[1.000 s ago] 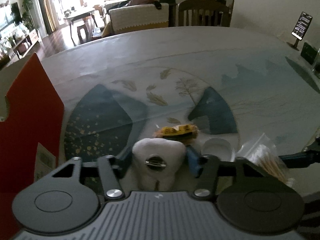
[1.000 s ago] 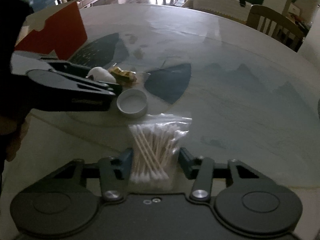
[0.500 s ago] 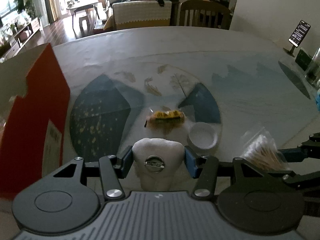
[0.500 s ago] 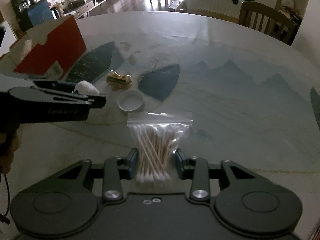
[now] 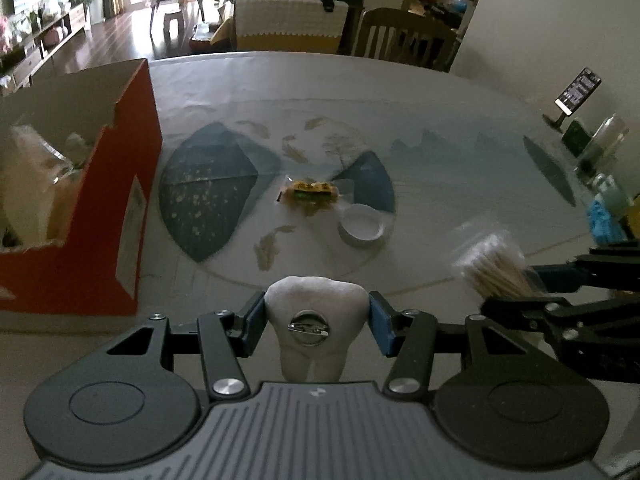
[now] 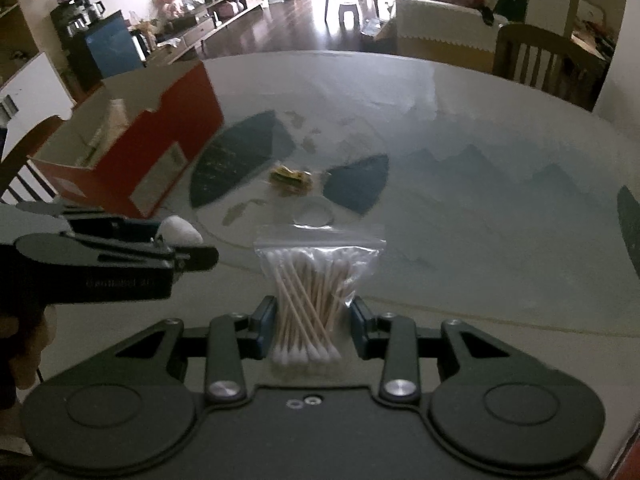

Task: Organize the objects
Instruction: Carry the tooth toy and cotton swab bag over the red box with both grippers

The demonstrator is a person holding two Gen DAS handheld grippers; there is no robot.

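Holding both loads above the table (image 5: 440, 120), my left gripper (image 5: 316, 316) clamps the tooth toy (image 5: 316, 304). My right gripper (image 6: 312, 320) grips the swab bag (image 6: 316, 264). Red box (image 5: 132, 184) stands left; cap (image 5: 362, 226) and snack (image 5: 310, 192) lie ahead.

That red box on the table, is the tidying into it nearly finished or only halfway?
Roughly halfway, by the look of it. The red box already holds some pale items, too blurred to name. In hand: the left gripper clamps a white tooth-shaped plush, and the right gripper pinches a bag of cotton swabs. Left on the table: a yellow wrapped snack and a white lid.
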